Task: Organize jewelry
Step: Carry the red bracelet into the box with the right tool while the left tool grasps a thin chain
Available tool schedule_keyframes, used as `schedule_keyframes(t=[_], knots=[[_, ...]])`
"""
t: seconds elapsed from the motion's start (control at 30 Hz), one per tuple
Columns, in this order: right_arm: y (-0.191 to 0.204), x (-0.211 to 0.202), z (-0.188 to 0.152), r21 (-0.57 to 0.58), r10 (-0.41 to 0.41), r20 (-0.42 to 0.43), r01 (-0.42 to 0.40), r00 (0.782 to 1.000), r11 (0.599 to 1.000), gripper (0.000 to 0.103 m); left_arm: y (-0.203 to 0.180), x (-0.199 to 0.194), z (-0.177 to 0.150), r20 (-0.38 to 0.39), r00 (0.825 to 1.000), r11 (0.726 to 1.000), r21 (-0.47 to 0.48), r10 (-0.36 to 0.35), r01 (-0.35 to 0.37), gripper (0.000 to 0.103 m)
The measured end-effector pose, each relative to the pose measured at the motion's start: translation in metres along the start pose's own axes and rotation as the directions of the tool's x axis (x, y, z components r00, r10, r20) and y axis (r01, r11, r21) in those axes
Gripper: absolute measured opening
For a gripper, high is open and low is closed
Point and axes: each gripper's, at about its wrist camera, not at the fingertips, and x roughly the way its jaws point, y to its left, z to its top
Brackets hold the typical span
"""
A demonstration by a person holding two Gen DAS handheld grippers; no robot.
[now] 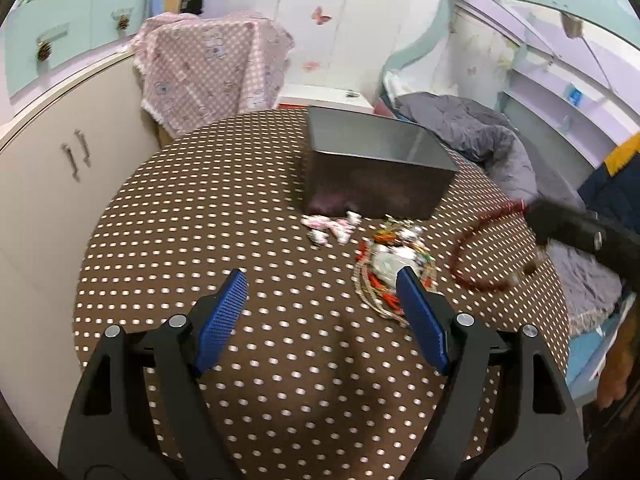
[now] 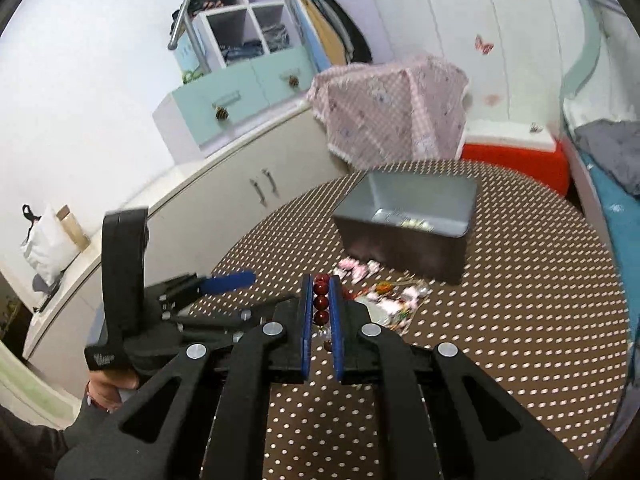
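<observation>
A dark open box stands on the round table covered in a brown dotted cloth; it also shows in the right wrist view, with a small item inside. In front of it lie pink-white pieces and a heap of mixed jewelry, also seen in the right wrist view. My left gripper is open and empty, hovering just left of the heap. My right gripper is shut on a red bead bracelet, held above the table; the bracelet hangs in a loop in the left wrist view.
A cream cabinet curves along the left. A pink dotted cloth drapes over something behind the table. Grey bedding lies right of the table. A red-and-white box sits behind the table.
</observation>
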Motion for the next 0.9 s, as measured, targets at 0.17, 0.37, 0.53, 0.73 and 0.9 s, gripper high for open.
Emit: schedule_keyframes(t=[0.17, 0.37, 0.53, 0.73, 0.9], knots=[[-0.022, 0.002, -0.007, 0.055, -0.043, -0.010, 0.044, 0.999, 0.998, 0.006, -0.026, 0.009, -0.006, -0.031, 0.999, 0.997, 0.075, -0.031, 0.033, 0.076], [-0.043, -0.004, -0.019, 0.100, -0.089, -0.010, 0.090, 0.996, 0.991, 0.006, -0.060, 0.026, -0.015, -0.081, 0.996, 0.986, 0.158, -0.043, 0.056, 0.076], [-0.053, -0.009, -0.025, 0.121, -0.093, -0.012, 0.094, 0.996, 0.988, 0.006, -0.074, 0.038, -0.018, -0.124, 0.992, 0.979, 0.198, -0.031, 0.056, 0.056], [-0.053, -0.009, -0.028, 0.126, -0.080, -0.014, 0.082, 0.997, 0.989, 0.007, -0.067, 0.047, -0.014, -0.157, 0.987, 0.985, 0.162, -0.030, 0.056, 0.016], [-0.050, -0.012, -0.025, 0.122, -0.074, -0.001, 0.074, 0.997, 0.990, 0.007, -0.055, 0.029, -0.006, -0.091, 0.994, 0.992, 0.111, -0.055, 0.065, 0.010]])
